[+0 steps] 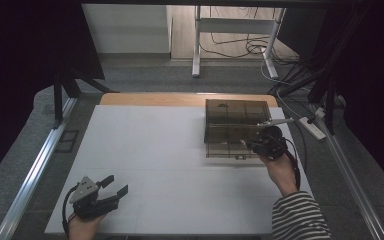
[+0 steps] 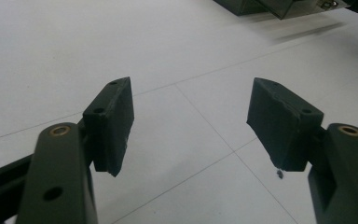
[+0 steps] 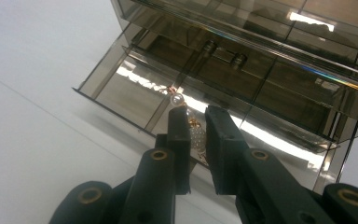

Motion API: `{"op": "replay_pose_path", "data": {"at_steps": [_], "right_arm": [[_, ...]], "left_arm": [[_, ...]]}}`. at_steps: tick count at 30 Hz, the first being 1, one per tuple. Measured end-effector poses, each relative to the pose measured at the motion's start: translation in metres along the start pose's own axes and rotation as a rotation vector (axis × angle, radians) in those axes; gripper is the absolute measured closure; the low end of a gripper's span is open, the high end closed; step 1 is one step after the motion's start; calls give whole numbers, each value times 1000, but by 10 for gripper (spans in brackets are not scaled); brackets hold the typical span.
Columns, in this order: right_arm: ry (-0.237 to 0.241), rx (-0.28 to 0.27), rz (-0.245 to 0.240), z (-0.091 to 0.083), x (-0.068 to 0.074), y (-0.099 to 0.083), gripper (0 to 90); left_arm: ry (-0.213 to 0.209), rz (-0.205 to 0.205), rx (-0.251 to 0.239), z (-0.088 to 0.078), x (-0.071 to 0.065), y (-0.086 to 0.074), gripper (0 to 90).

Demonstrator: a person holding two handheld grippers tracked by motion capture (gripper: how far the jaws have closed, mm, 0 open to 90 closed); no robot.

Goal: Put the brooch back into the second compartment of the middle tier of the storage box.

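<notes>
- So, the thing being handled is a small beaded trinket (image 3: 192, 133) – clear and pearly beads on gold-coloured wire, maybe an earring or a charm, too small to say for sure.
- It sits pinched between the jaws of the right gripper (image 3: 196, 135), which are nearly pressed together, with one clear bead poking out above the tips.
- In the right gripper view the trinket hangs right over the pulled-out drawer (image 3: 135, 88) of a smoky see-through organizer box (image 1: 236, 127); the drawer is split into compartments by thin dividers, and I can't tell which compartment it's over.
- The box stands toward the far right part of the white table (image 1: 145, 150), its back close to the far edge where a strip of bare wood shows.
- In the high view the right gripper (image 1: 260, 145) is at the front of the box near its right end, held by a hand (image 1: 280, 170) in a striped sleeve (image 1: 300, 217), cable trailing off the right edge.
- The left gripper (image 1: 115, 186) rests near the front left corner of the table – well apart from the box.
- Its jaws are spread wide with nothing but bare tabletop between them, grey three-cornered plate on top, the left hand (image 1: 82, 227) wrapped round it from the near edge.
</notes>
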State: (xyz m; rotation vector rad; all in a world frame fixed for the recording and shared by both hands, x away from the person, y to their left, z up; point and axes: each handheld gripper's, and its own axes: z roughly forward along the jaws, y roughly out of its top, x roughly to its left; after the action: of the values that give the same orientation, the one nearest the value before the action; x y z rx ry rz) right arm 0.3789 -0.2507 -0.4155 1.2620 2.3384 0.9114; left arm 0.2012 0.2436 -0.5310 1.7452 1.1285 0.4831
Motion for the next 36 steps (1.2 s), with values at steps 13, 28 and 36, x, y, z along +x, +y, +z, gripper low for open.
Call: {"op": "replay_pose_path", "data": {"at_steps": [13,28,36], "right_arm": [[-27,43,-15,21,0,4,799],[-31,80,-1,41,-2,4,797],[-34,92,8,49,-2,4,794]], "left_arm": [[-1,0,0,0,0,0,320],[-3,1,1,0,0,0,320],[-4,1,1,0,0,0,320]]}}
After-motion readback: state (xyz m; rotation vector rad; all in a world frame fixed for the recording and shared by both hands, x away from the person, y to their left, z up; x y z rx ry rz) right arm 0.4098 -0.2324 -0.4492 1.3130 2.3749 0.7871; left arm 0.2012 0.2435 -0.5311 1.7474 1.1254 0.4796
